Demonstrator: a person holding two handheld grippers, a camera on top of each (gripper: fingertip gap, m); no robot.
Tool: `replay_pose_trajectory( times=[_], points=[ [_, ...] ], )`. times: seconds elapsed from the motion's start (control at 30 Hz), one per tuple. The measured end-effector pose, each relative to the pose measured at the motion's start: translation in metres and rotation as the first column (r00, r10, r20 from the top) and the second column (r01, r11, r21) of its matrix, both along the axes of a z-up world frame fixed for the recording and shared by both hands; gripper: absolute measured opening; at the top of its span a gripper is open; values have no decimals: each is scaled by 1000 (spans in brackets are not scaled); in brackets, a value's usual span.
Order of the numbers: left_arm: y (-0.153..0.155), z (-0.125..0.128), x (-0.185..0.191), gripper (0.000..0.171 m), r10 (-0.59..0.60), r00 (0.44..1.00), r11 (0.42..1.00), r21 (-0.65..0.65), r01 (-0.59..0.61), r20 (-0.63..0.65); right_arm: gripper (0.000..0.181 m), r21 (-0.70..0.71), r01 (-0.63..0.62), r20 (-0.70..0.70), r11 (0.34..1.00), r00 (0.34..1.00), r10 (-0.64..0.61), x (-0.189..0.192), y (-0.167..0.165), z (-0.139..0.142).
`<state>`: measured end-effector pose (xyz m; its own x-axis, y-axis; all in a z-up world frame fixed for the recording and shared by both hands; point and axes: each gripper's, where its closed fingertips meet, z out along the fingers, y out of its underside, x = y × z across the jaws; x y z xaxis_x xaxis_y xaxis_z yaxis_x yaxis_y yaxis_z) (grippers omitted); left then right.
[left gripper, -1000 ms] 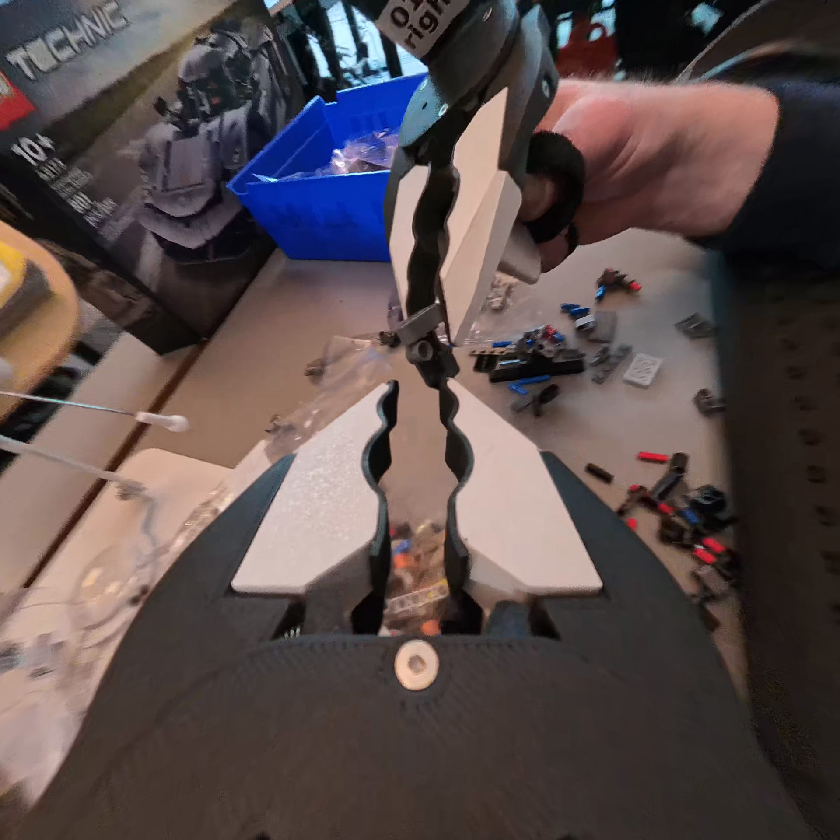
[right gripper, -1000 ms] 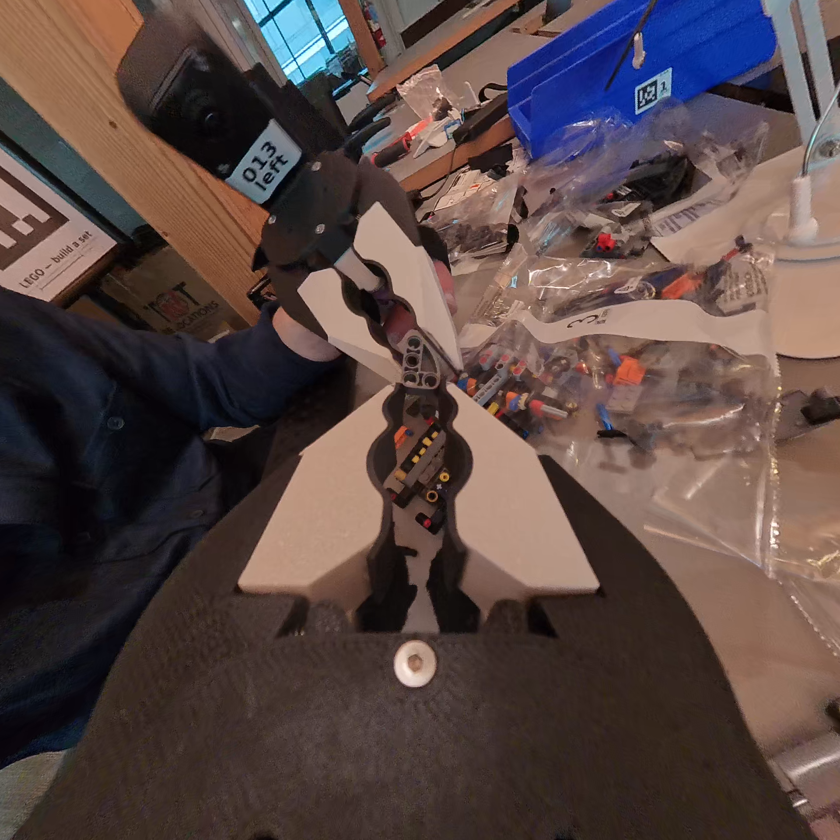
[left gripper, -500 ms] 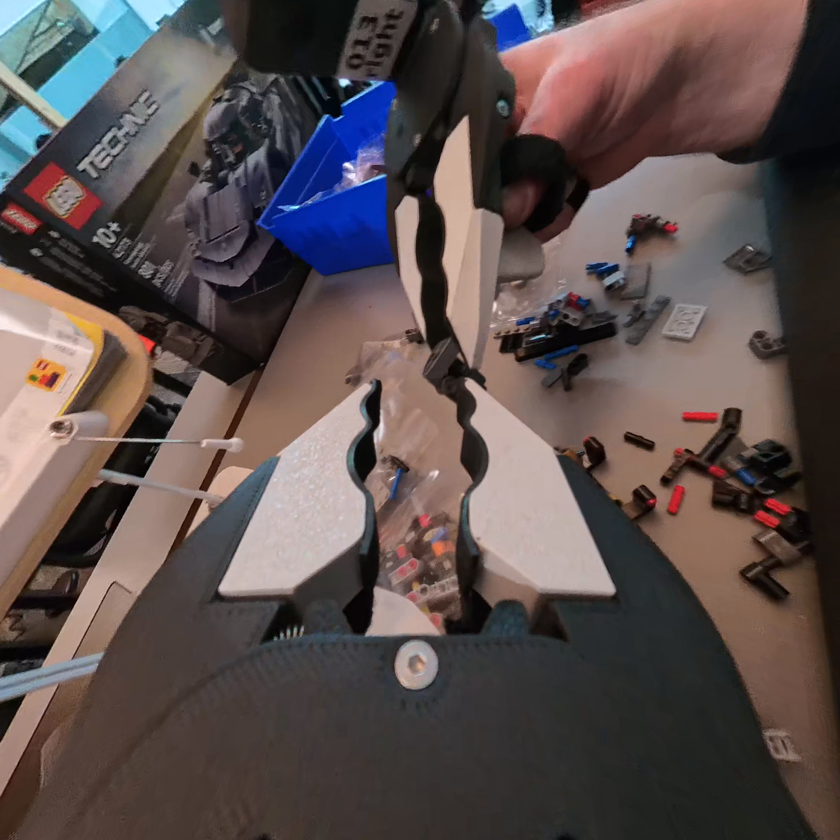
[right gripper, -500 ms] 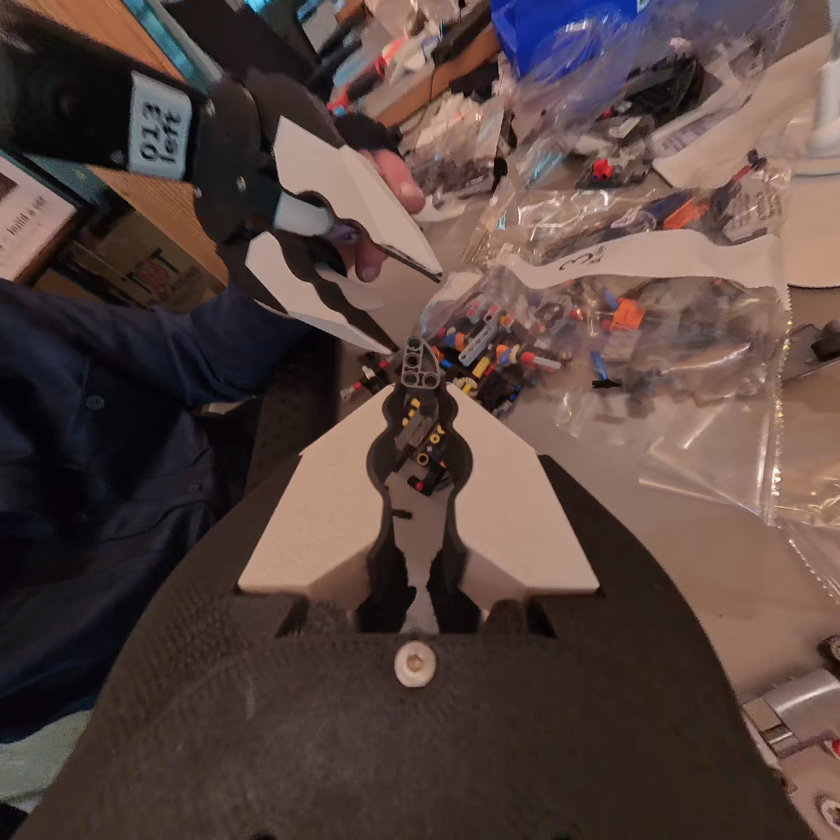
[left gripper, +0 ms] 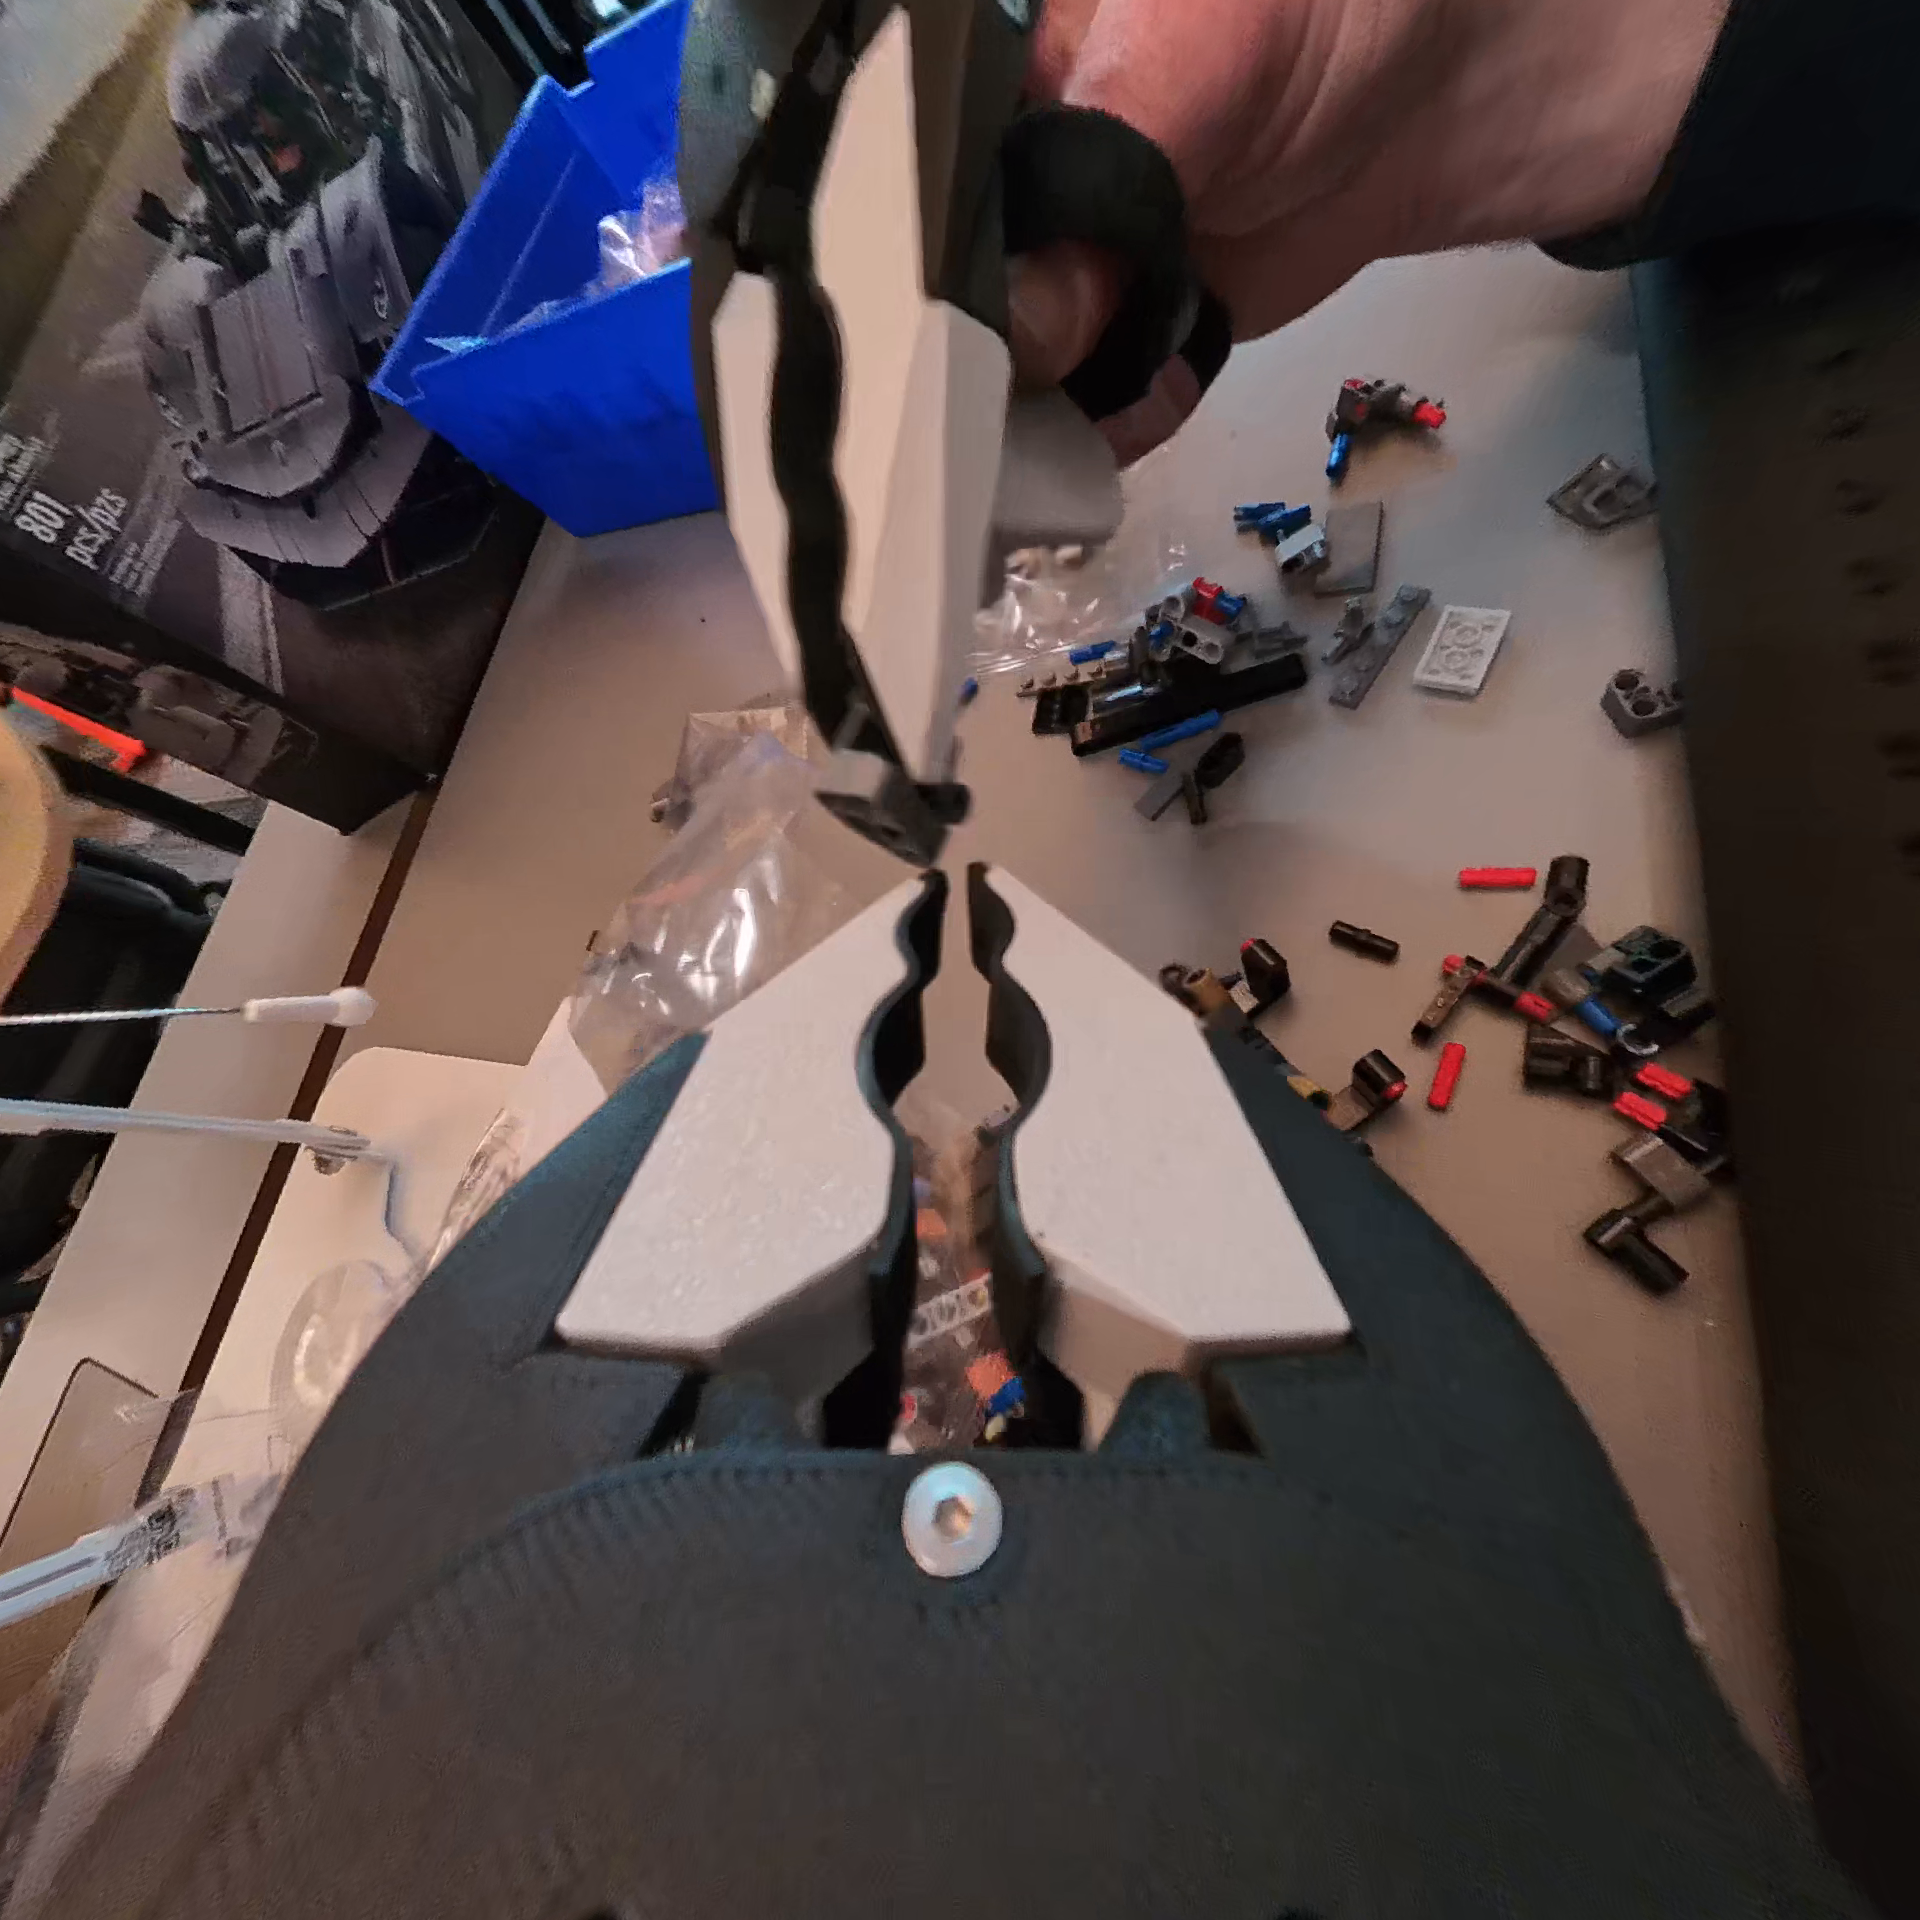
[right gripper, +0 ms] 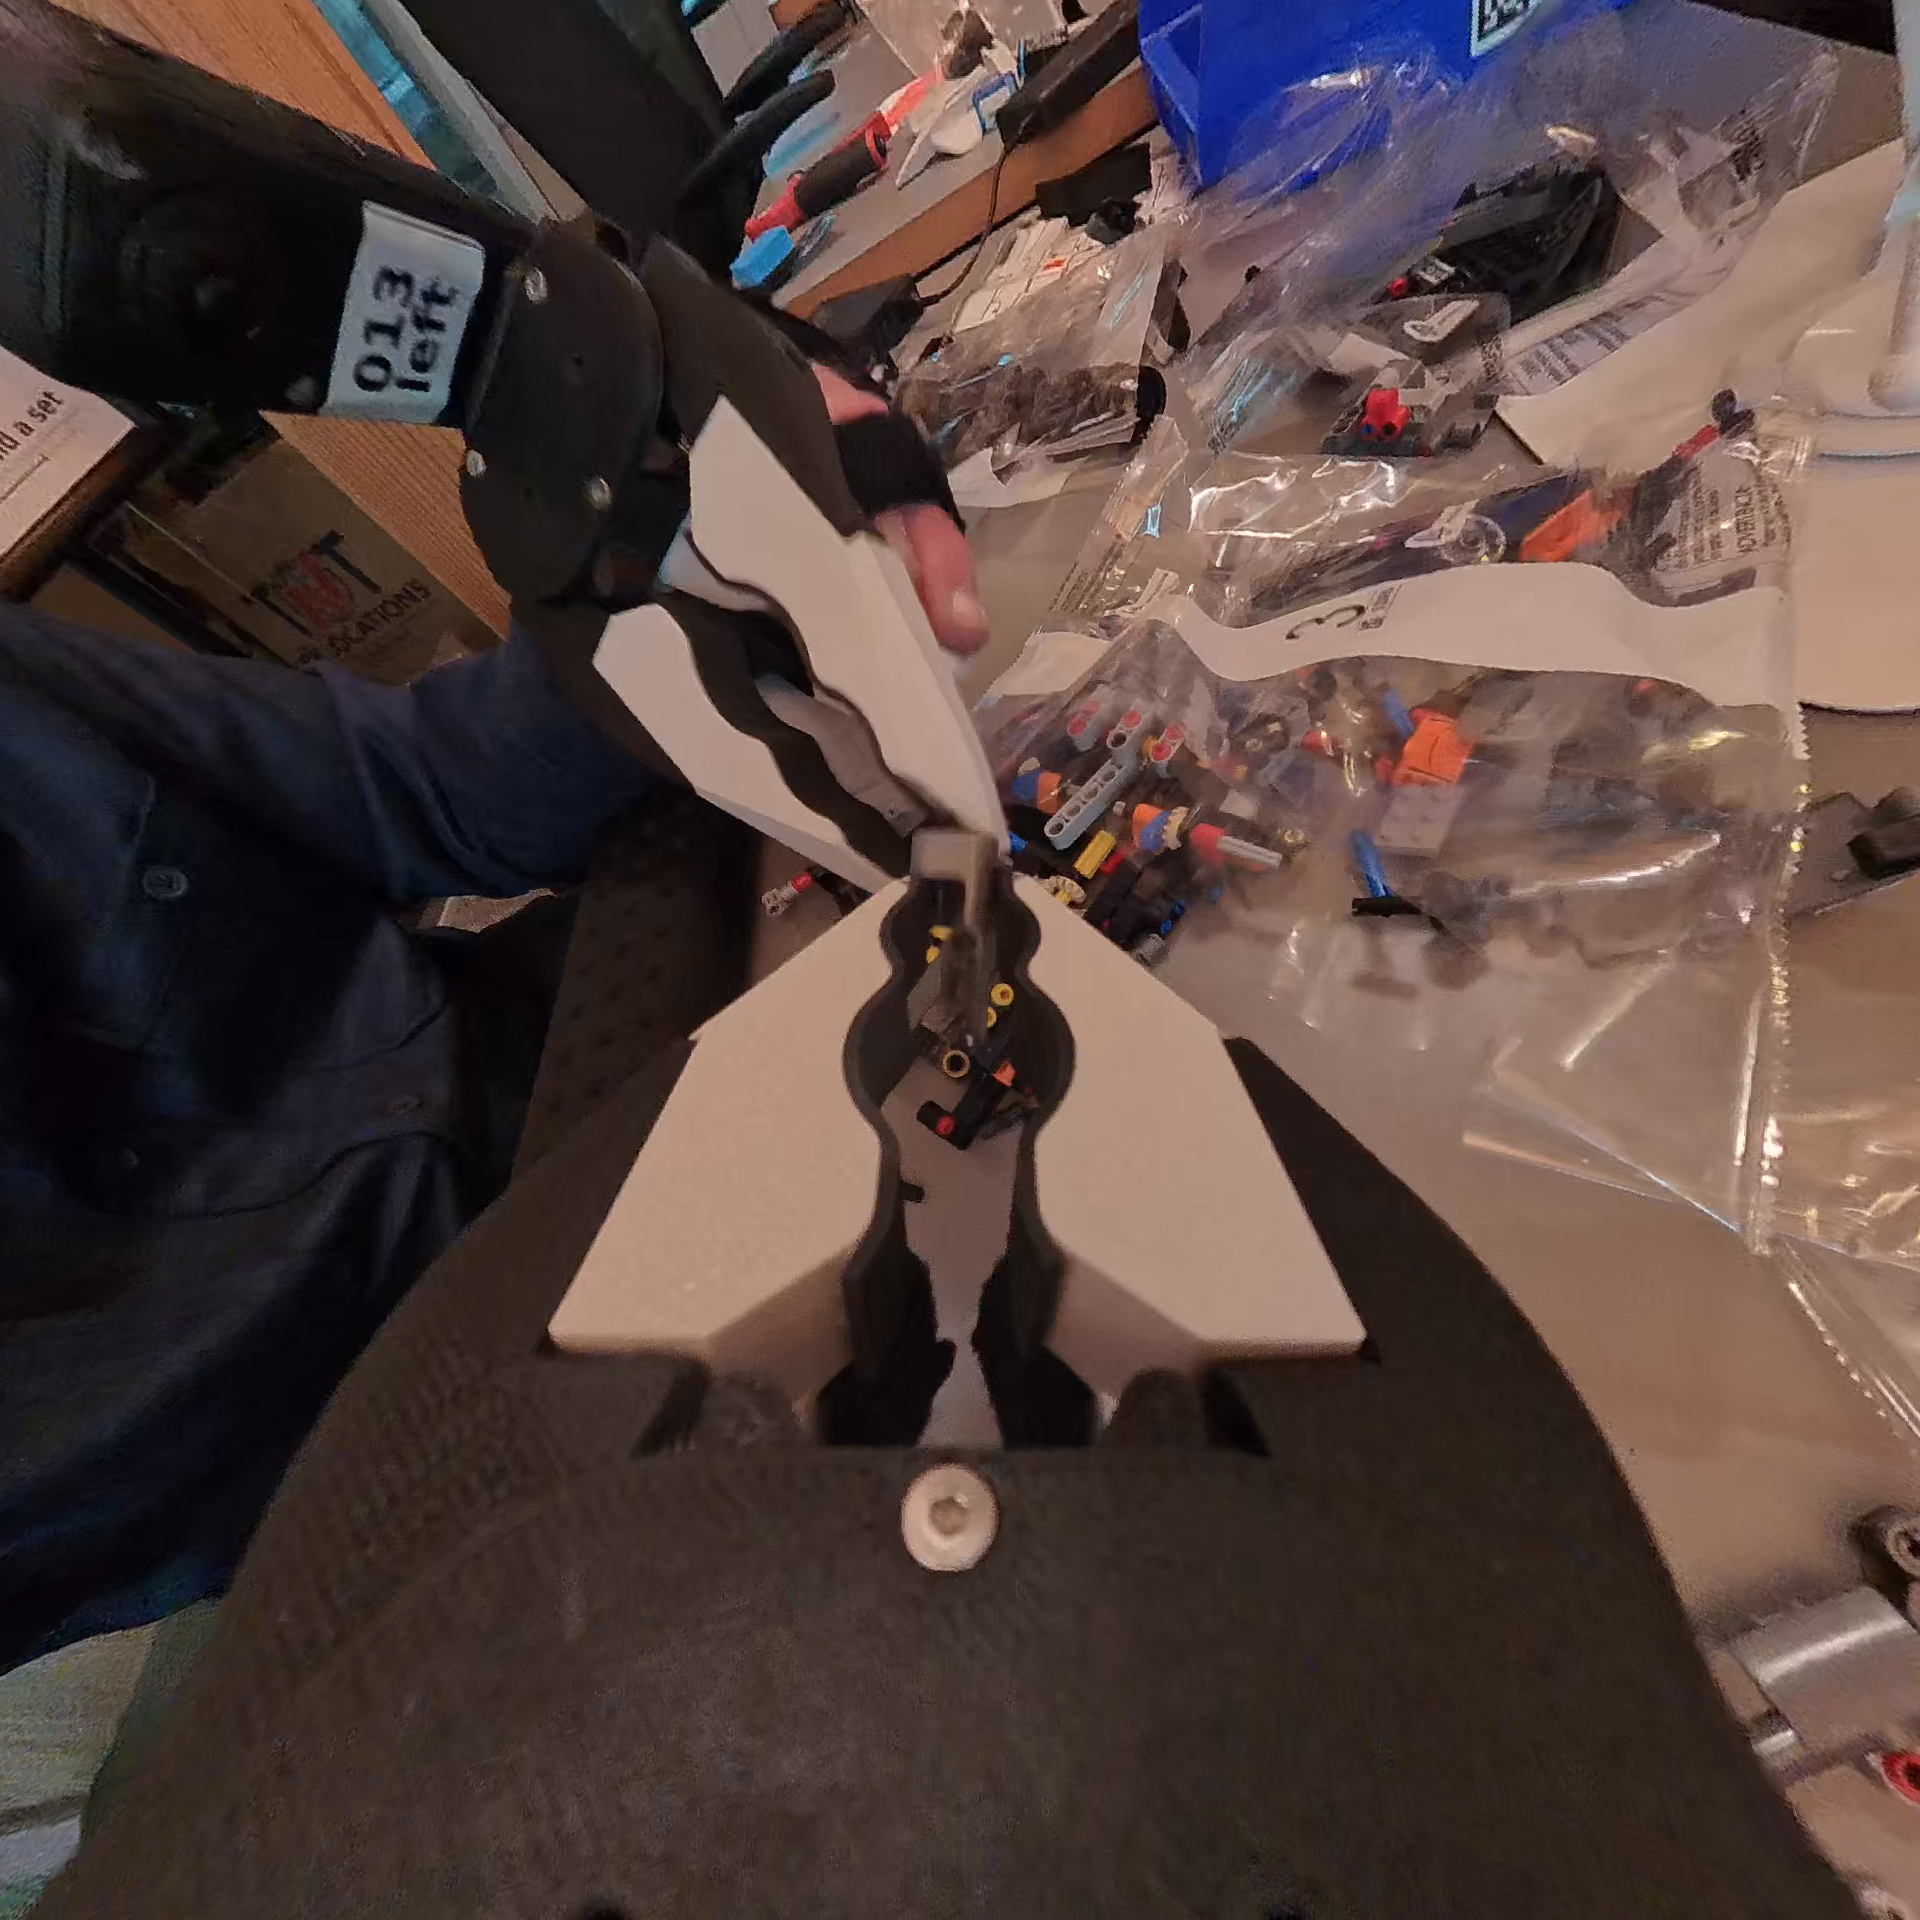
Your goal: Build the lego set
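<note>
- Grey lego piece (right gripper: 951, 868) sits pinched at the tips of the right gripper (right gripper: 956, 883), held up above the worktop (left gripper: 644, 665).
- Left gripper (left gripper: 948, 883) points tip to tip at it, its fingers drawn nearly together with only a thin slit between them and nothing in it.
- From the left wrist view the piece (left gripper: 894, 810) hangs just beyond those tips, apart from them.
- Loose parts (left gripper: 1538, 1018) in black, red and blue lie scattered on the worktop to the right.
- Clear bags of parts (right gripper: 1351, 790) lie beyond the grippers, near a blue bin (left gripper: 561, 343) and the set's dark box (left gripper: 229, 416).
</note>
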<state>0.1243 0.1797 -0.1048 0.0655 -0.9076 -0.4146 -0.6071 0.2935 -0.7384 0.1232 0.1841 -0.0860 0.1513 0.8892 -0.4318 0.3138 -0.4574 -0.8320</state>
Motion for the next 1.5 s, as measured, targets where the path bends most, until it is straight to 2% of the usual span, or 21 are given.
replay_pose_trajectory(
  times=[0.07, 0.23, 0.33, 0.4, 0.43, 0.53, 0.67, 0.77, 0.87, 0.97, 1.03, 1.1, 1.17, 1.27, 1.37, 1.5],
  points=[
    [-2, 0, 3, 0, -9, 1000, 1000, 1, 9, 8, 9, 15, 17, -53, 1000, 998, -16, 0, 2, 10],
    [5, 0, 3, 1, 24, 1000, 1000, 19, -25, 19, 8, 2, 3, -21, 1000, 1000, -3, 2, 0, 5],
    [7, 14, 1, 16, 41, 997, 996, 81, -46, 62, 8, -11, 0, -36, 1000, 999, 0, 4, -1, 7],
    [7, 20, 3, 30, 38, 997, 987, 156, -48, 68, 9, -53, -19, -58, 998, 998, 16, 4, -3, 8],
    [5, 20, 5, 32, 27, 998, 979, 198, -38, 57, 9, -76, -30, -63, 997, 998, 25, 4, -4, 6],
    [2, 19, 12, 32, 15, 1000, 949, 316, -20, 19, 9, -115, -48, -77, 992, 996, 40, 2, -6, 5],
    [2, 12, 15, 28, 17, 1000, 937, 349, -6, -26, 9, -141, -52, -64, 989, 997, 43, 3, -7, 0],
    [5, 18, 13, 28, 38, 999, 932, 361, -32, -7, 9, -131, -44, -81, 990, 996, 33, 2, -5, 3],
    [8, 22, 10, 27, 52, 998, 957, 284, -63, 45, 12, -37, -7, -87, 999, 996, 4, 4, 0, 12],
    [10, 26, 7, 27, 54, 992, 983, 169, -72, 111, 21, 149, 68, -57, 987, 997, -60, 9, 8, 23],
    [9, 27, 7, 27, 45, 990, 992, 115, -61, 137, 21, 339, 67, 44, 938, 995, -87, 11, 6, 21],
    [6, 23, 8, 27, 26, 990, 999, 40, -32, 138, 16, 511, 25, 116, 859, 988, -98, 8, 0, 21],
    [3, 21, 8, 27, 9, 990, 1000, 2, -10, 142, 14, 612, -24, 202, 790, 971, -127, 6, -1, 14],
    [0, 18, 7, 27, -10, 989, 998, -66, 20, 145, 13, 684, -88, 290, 724, 944, -159, 5, -2, 3],
    [-2, 19, 5, 27, -15, 987, 992, -121, 35, 159, 5, 758, -93, 274, 645, 944, -186, 3, -6, 15],
    [-7, 22, 4, 27, -40, 981, 981, -178, 74, 187, 4, 785, -114, 275, 609, 945, -178, 3, -14, 22]
  ],
)
